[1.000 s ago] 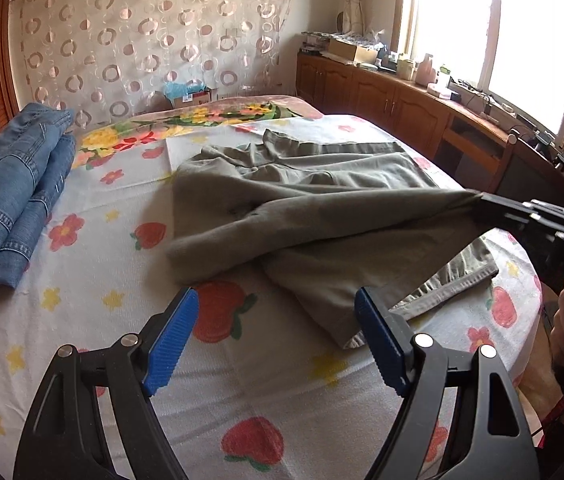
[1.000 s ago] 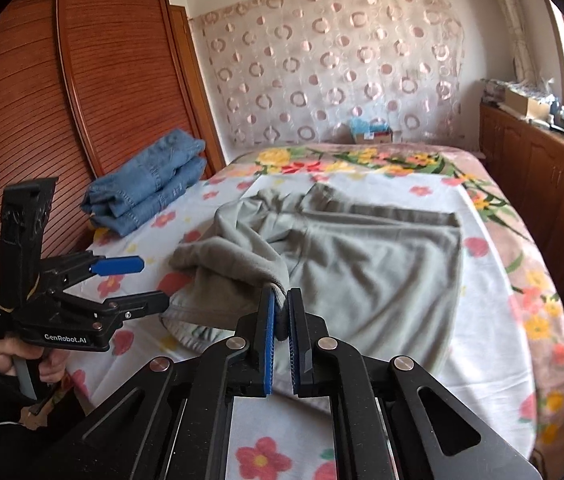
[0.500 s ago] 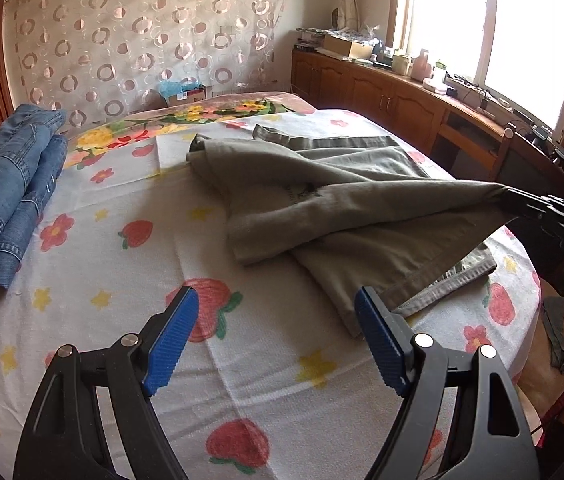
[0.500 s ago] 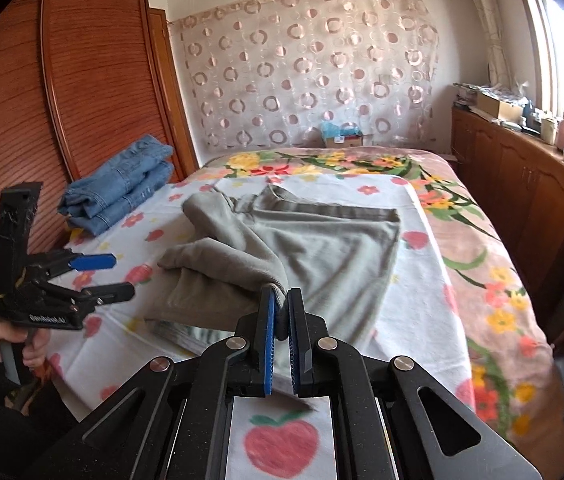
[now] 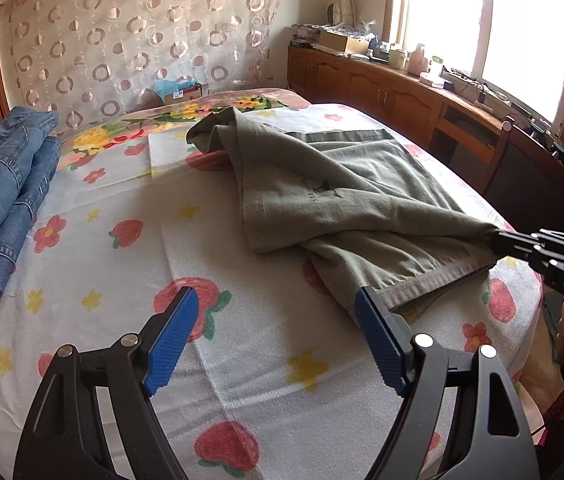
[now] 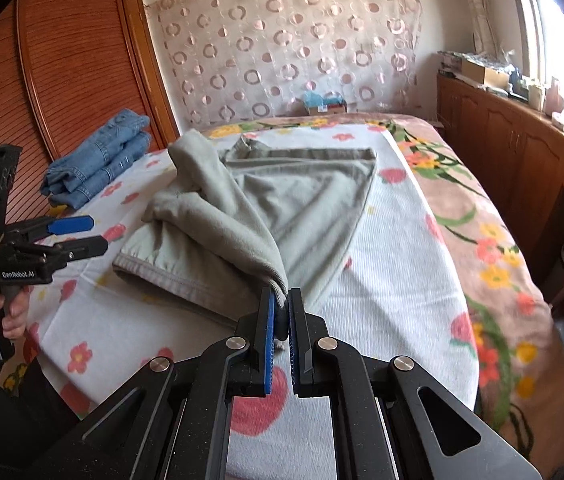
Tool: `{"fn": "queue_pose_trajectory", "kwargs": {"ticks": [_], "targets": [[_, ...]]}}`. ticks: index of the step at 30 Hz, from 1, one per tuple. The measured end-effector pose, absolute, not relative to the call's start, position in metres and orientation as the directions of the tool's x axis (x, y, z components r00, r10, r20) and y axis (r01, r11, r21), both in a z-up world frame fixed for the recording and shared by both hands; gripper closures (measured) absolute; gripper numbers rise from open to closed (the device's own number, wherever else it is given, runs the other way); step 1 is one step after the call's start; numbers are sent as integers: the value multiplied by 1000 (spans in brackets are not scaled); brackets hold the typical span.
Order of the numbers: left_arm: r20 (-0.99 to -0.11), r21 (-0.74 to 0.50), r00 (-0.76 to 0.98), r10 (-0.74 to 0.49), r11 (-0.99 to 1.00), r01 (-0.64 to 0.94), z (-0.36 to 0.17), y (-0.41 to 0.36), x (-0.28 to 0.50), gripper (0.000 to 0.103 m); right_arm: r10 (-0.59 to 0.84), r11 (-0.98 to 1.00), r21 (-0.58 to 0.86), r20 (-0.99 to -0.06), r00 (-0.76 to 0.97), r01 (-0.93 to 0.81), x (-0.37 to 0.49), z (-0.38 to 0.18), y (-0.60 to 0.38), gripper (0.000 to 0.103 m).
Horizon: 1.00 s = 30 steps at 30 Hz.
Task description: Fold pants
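Note:
Grey-green pants [image 5: 342, 184] lie across the white fruit-print sheet [image 5: 242, 360], one part drawn over the rest in a slanted fold. My right gripper [image 6: 281, 300] is shut on a corner of that cloth and holds it taut just above the bed's near right edge; the left wrist view shows this right gripper [image 5: 498, 240] at the right. My left gripper [image 5: 275, 300] hovers open over bare sheet, nothing between its blue pads [image 5: 170, 340]. A stitched hem of the pants [image 5: 422, 284] ends beside its right finger. The right wrist view shows the left gripper [image 6: 96, 234] at the left, held in a hand.
Folded blue jeans [image 5: 6, 176] sit at the bed's left side by a wooden wardrobe [image 6: 62, 60]. A low wooden cabinet [image 5: 394, 96] with clutter runs under the window on the right. A tissue box [image 6: 324, 102] stands at the head of the bed.
The right gripper has pulled its held cloth toward the near right, dragging the loose fold off the left part of the sheet. The left gripper stayed put and open.

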State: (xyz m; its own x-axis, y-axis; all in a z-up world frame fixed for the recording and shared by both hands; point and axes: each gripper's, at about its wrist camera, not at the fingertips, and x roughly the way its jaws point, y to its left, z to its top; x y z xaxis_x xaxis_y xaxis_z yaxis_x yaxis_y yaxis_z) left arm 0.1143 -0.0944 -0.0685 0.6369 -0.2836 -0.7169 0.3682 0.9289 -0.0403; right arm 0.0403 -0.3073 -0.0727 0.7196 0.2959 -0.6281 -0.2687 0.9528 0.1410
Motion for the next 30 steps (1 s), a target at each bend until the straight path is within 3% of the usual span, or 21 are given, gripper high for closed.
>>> {"fn": "queue_pose_trajectory", "kwargs": {"ticks": [7, 16, 28, 30], "targets": [[-715, -41, 640, -281, 931, 364, -68, -92, 115, 22, 299, 953, 157, -644, 704, -260, 38, -70, -316, 95], [-683, -38, 677, -274, 939, 341, -54, -74, 113, 22, 278, 956, 97, -596, 753, -276, 33, -44, -314, 69], [-642, -21, 731, -230, 959, 283, -34, -37, 108, 22, 464, 852, 92, -589, 662, -515, 84, -31, -217, 69], [-637, -26, 738, -224, 963, 269, -32, -28, 107, 22, 481, 836, 100, -605, 634, -539, 97, -35, -203, 74]]}}
